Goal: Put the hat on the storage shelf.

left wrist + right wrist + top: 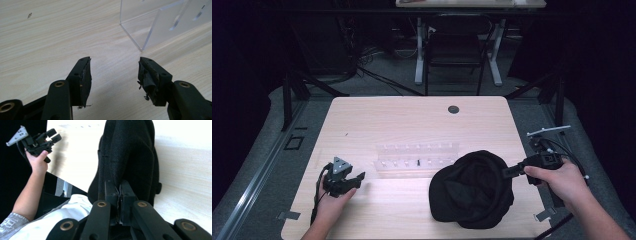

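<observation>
The right gripper [119, 195] is pinching the edge of a black cap [130, 152]. Its two jaws are squeezed tight together with the cloth between them. I think the person is holding the cap by its rim so it can be lifted or dragged without slipping. The cap is sitting on the wooden table [377, 115], right in front of this gripper and spreading away from it. In the high view the cap [472, 190] looks like a soft round lump, and the right gripper [512, 171] is biting its right side.

Off to the far side of the cap, the left gripper [357, 177] is waiting near the table top. It is well apart from the cap and is grasping nothing. In the left gripper view the jaws are standing wide apart, with bare wood between them. It looks ready to help, maybe to catch the other side of the cap.

Just past the left gripper [113, 72], ahead and a little to one side, a clear plastic rack [150, 27] is standing on the table. From above, the rack [417, 159] is lying behind the cap, near it. It has small pegs [418, 162] on it. Maybe the cap is going there.
</observation>
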The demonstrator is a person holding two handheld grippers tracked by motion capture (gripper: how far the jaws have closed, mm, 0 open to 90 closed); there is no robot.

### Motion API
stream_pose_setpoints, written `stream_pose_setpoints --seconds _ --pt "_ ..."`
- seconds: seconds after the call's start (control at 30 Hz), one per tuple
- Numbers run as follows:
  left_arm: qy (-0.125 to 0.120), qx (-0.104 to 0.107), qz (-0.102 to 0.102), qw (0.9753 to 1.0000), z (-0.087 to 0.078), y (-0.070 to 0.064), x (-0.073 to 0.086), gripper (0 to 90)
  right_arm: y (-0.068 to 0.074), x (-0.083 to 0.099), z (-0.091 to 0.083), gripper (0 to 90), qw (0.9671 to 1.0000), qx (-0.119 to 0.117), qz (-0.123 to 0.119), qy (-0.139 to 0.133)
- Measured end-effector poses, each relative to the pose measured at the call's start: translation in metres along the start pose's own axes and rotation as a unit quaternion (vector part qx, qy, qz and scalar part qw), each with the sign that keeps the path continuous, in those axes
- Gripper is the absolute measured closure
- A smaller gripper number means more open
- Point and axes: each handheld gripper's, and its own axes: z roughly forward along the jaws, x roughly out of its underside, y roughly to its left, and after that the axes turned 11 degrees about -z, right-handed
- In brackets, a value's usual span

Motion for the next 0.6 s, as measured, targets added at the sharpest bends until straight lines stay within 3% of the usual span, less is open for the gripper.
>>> stream_pose_setpoints --seconds 0.37,0.6 --pt "0.000 0.000 0.001 1.0000 0.000 0.001 0.000 44.0 0.009 -0.006 -0.010 88.3 0.9993 -0.030 0.007 -0.019" --pt "0.001 -0.001 0.002 1.0000 0.000 0.000 0.000 44.0 0.016 -0.008 -0.018 88.3 0.9963 -0.076 0.011 -0.036"
